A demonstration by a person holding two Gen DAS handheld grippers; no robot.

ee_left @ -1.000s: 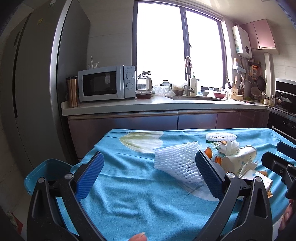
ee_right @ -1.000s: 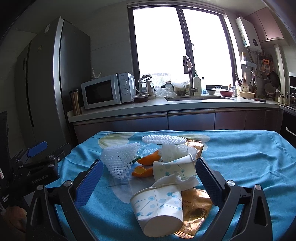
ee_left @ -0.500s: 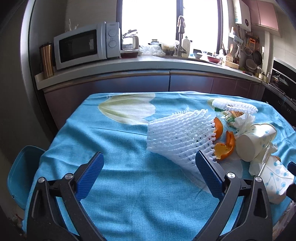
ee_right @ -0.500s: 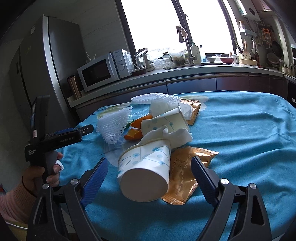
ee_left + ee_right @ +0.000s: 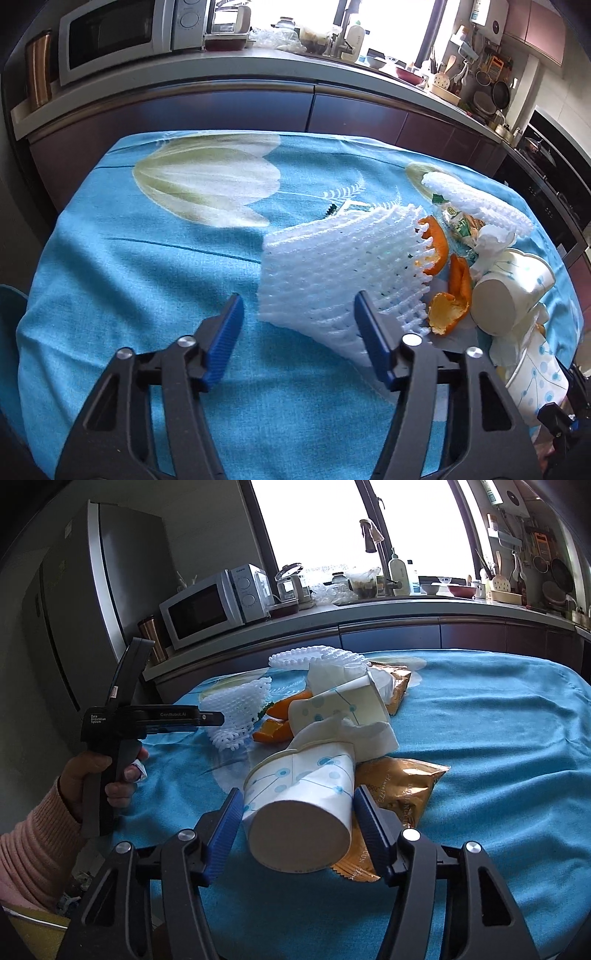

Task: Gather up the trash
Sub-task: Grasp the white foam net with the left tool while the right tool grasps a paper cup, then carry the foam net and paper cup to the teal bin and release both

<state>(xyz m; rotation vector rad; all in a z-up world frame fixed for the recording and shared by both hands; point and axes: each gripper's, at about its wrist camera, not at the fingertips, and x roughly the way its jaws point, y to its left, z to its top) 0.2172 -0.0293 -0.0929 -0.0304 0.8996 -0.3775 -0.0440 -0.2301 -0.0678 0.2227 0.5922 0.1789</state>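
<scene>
Trash lies in a heap on the blue tablecloth (image 5: 129,280). A white foam fruit net (image 5: 332,266) lies flat, its near corner between the fingers of my open left gripper (image 5: 297,339), which has narrowed around it. Orange peels (image 5: 448,299) and paper cups (image 5: 506,291) lie to its right. In the right wrist view a paper cup (image 5: 299,805) with blue dots lies on its side between the fingers of my right gripper (image 5: 297,823). The pads stand at the cup's sides; whether they press it I cannot tell. A gold wrapper (image 5: 391,790) lies under it.
A second foam net (image 5: 317,659), crumpled tissue (image 5: 332,675) and another cup (image 5: 343,705) lie behind. The left gripper body and hand (image 5: 110,738) show at left in the right wrist view. Counter with microwave (image 5: 214,605) and sink stands behind the table.
Both grippers moved forward and down toward the table. The left jaws narrowed around the foam net's corner. The right jaws narrowed around the near paper cup.
</scene>
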